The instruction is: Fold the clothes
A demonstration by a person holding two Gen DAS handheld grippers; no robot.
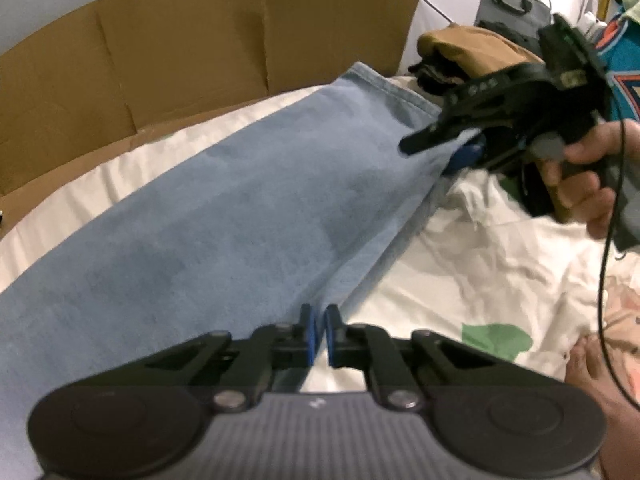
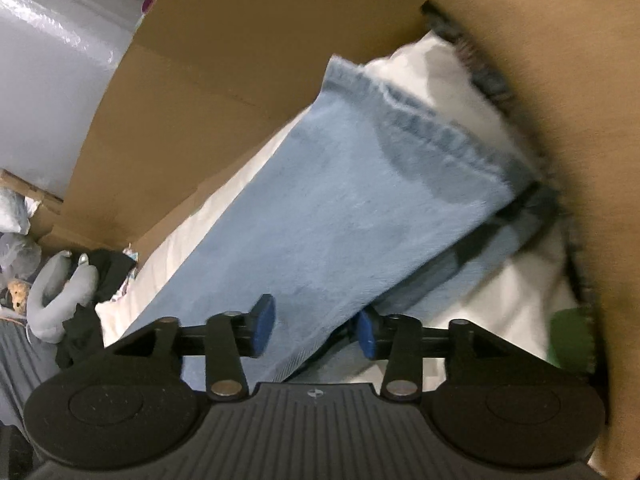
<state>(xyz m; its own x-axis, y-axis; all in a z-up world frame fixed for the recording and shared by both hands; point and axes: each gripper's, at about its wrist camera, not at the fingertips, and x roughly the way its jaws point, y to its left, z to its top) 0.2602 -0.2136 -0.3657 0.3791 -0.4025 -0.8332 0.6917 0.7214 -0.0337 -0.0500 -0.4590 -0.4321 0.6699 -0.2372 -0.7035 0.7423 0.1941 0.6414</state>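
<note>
While one jeans leg (image 1: 240, 208) lies flat; two hand-held grippers.

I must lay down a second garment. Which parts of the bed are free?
Free: the white sheet between jeans and cardboard. Crowded: right of the jeans, rumpled printed cloth and a clothes pile.

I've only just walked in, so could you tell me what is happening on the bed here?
A person is folding light blue denim jeans on a white bedsheet, with a claw in each hand. The left claw is shut on the jeans' near edge. The right claw stands open, the jeans' edge lying between its blue pads near the hem. Brown cardboard stands behind.
</note>
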